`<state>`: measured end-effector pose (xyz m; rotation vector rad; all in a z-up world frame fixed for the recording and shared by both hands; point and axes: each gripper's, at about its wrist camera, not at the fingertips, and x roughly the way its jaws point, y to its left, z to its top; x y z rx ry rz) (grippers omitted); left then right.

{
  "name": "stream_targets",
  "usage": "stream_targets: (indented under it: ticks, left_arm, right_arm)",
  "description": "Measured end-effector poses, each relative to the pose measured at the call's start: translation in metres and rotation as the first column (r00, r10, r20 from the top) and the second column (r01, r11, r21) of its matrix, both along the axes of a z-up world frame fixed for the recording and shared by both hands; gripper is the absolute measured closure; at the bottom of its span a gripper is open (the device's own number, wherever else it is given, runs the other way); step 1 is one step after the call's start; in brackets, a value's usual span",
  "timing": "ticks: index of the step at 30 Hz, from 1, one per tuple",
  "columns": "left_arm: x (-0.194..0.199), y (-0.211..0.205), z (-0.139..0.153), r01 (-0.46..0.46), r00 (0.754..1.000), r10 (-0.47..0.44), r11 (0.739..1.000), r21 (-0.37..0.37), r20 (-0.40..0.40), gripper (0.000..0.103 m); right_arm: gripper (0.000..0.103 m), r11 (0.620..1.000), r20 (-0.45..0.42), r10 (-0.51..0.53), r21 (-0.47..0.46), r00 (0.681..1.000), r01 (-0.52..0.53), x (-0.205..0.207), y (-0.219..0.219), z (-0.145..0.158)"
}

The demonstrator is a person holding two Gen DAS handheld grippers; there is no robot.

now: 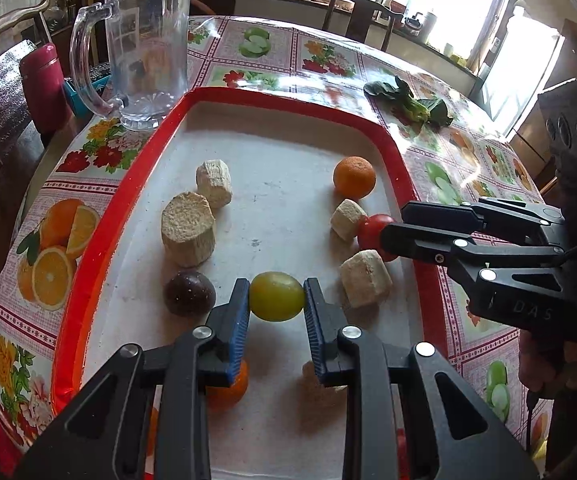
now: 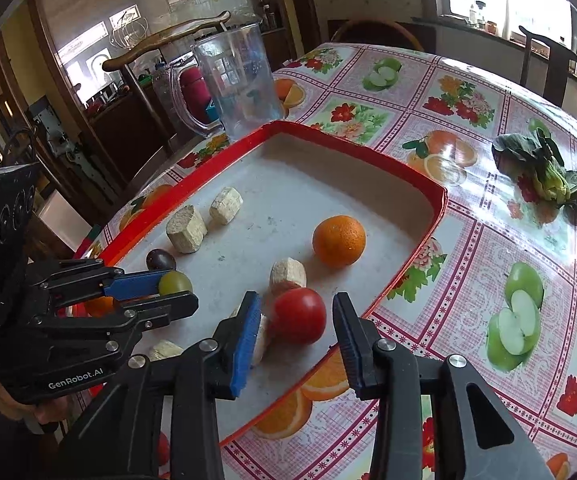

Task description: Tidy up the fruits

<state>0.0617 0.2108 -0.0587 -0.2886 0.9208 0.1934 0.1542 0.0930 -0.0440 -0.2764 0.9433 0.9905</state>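
A red-rimmed tray [image 1: 288, 94] [image 2: 352, 148] holds fruit and several beige blocks. My left gripper [image 1: 276, 298] [image 2: 168, 286] is shut on a yellow-green fruit [image 1: 276, 296] [image 2: 175, 282] near the tray's front. My right gripper [image 2: 297, 314] [image 1: 390, 226] is open around a red tomato [image 2: 299, 314] [image 1: 370, 230]; its pads stand a little apart from it. An orange [image 1: 354, 177] [image 2: 339, 240] lies further back. A dark purple fruit [image 1: 189, 293] [image 2: 159, 258] lies left of the left gripper. A second orange [image 1: 228, 390] sits under the left fingers.
A clear plastic mug [image 1: 144, 52] [image 2: 234, 80] stands just beyond the tray's far left corner. A leafy green vegetable [image 1: 412, 104] [image 2: 552, 172] lies on the flowered tablecloth at the right. A magenta flask [image 1: 44, 84] and chairs stand behind the table.
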Motion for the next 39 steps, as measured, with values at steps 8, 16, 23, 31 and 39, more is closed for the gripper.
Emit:
stream_targets:
  ticks: [8,16,23,31,39]
  left_arm:
    - [-0.010,-0.004,0.006,-0.012,1.000,0.012,1.000,0.004,0.014,0.062]
    - [-0.022,-0.009,0.014,-0.021,1.000,0.021,0.999,0.026,0.019,0.048]
    - [-0.044,-0.019,0.025,-0.028,0.999,0.026,0.998,0.051,0.041,0.042]
    - [-0.083,-0.038,0.037,-0.032,0.997,0.021,0.987,0.160,0.068,0.028]
    - [-0.111,-0.048,0.044,-0.047,0.995,0.025,0.971,0.234,0.096,0.021]
  right_arm:
    - [0.062,0.999,-0.013,-0.009,0.039,1.000,0.010,0.002,-0.013,0.009]
    - [0.054,0.998,0.000,-0.008,0.059,1.000,0.008,-0.003,-0.025,0.021]
    - [0.045,0.997,0.059,0.044,0.067,0.997,-0.048,-0.018,-0.032,0.034]
    - [0.024,0.979,0.156,0.195,0.027,0.968,-0.202,-0.047,-0.034,0.040]
    - [0.017,0.933,0.245,0.353,-0.023,0.903,-0.359,-0.082,-0.037,0.037]
